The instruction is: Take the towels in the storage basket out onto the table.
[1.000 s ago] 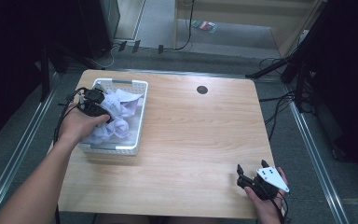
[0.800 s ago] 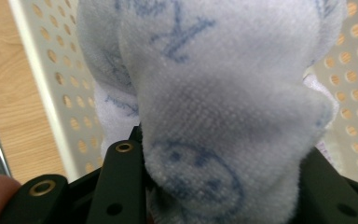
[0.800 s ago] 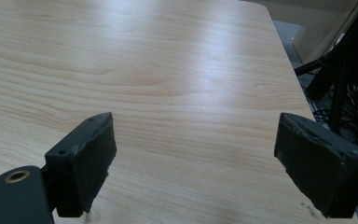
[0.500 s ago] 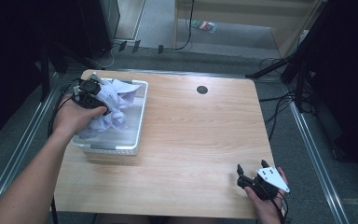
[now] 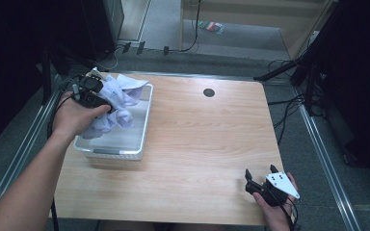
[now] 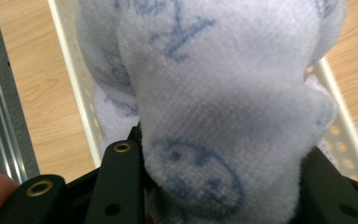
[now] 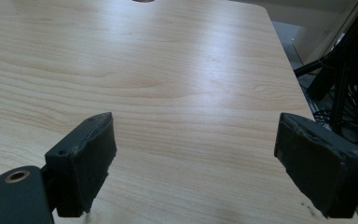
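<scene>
The left claw [image 5: 94,91] is clenched on the pale blue printed terry cloth [image 6: 214,107], which hangs beneath it over the white perforated plastic basket [image 5: 142,127]. The cloth seems soft, light and floppy; a thick fold gives the best hold. The right claw [image 7: 193,163] stays released.

The cloth [image 6: 223,107] is pale lilac-white terry, printed with darker blue line drawings, among them a round smiling face and angular strokes; from the high view it reads as a light lavender bundle [image 5: 118,103]. The basket [image 5: 142,127] under it is white with rows of small holes in its walls, and the bench [image 5: 207,144] is light wood with a fine, wavy grain and one small dark round spot near its far edge. The fingers [image 7: 86,158] are matt black with brass-coloured rivets, and the right gripper [image 5: 260,177] carries a pale grey three-cornered plate.
</scene>
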Available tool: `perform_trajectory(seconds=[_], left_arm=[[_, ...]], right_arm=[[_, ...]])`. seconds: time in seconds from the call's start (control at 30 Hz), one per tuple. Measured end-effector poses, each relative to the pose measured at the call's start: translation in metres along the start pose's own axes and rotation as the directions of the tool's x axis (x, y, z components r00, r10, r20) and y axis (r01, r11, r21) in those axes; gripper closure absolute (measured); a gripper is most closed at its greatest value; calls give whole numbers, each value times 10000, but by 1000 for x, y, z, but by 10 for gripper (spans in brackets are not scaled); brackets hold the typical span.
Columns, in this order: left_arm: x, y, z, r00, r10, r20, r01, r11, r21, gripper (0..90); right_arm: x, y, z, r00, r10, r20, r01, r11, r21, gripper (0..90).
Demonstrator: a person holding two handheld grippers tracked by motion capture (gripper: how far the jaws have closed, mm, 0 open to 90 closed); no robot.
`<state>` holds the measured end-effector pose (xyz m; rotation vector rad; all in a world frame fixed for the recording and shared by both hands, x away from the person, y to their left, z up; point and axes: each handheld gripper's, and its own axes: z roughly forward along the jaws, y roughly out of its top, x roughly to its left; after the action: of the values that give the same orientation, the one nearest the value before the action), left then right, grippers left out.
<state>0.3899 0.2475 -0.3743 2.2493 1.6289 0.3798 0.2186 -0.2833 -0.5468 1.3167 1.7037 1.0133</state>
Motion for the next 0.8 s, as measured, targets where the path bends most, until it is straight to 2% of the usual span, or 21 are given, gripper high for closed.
perform_trajectory(seconds=[0.1,0.3,0.5,0.63,0.8], left_arm=[[-5,2,-3,9999,99,-22,-99,9999,-137,582],[-18,6,-9,9993,297,241,-285,9983,-509,580],[-35,11,-10,9975,656,277,-638,9962,-598,578],[-45,15,-9,9974,637,343,-608,9948,-814,577],[-57,22,-5,9955,745,587,-697,9944,-794,577]], right_arm=[[0,0,0,10000,-17,8,17,10000,6,129],[0,0,0,10000,-4,19,4,10000,16,129],[0,0,0,10000,-6,-10,6,10000,15,130],[0,0,0,10000,-1,-82,1,10000,22,130],[0,0,0,10000,23,-92,-23,10000,-19,130]])
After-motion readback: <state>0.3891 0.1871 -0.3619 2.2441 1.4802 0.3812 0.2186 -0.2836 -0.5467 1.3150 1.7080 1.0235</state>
